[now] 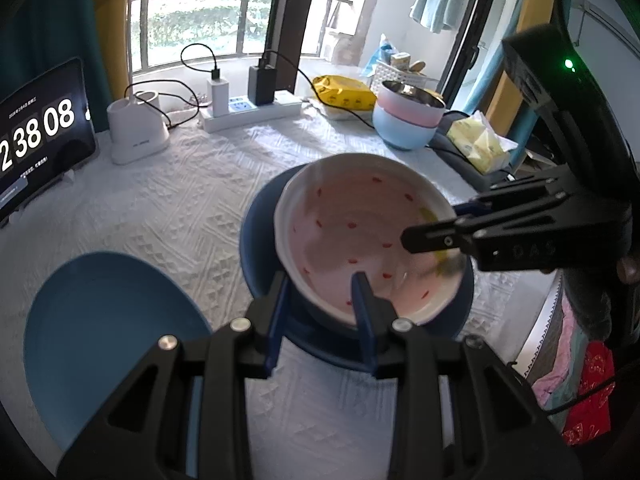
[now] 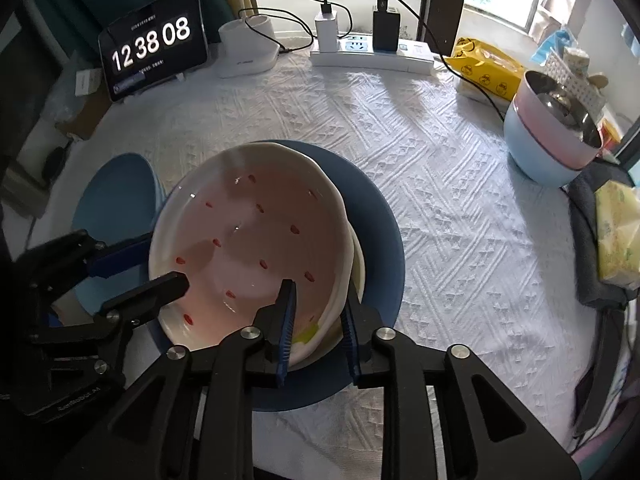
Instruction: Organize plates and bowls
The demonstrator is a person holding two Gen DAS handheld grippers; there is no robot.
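White-clothed worktop [image 2: 420, 168] by a window: both grippers straddle the pink plate's [image 2: 256, 240] rim, left gripper [image 1: 320, 292] and right gripper [image 2: 318, 300] jaws slightly apart, plate atop the blue plate [image 2: 380, 240]. Release evenly, keeping it centred.

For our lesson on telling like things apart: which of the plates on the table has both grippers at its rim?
The white plate with red flecks, stacked on the dark blue plate. The light blue plate lies alone and untouched.

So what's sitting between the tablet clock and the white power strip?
A white cup-like holder stands between the tablet clock and the power strip along the table's far edge, clearest in the right wrist view.
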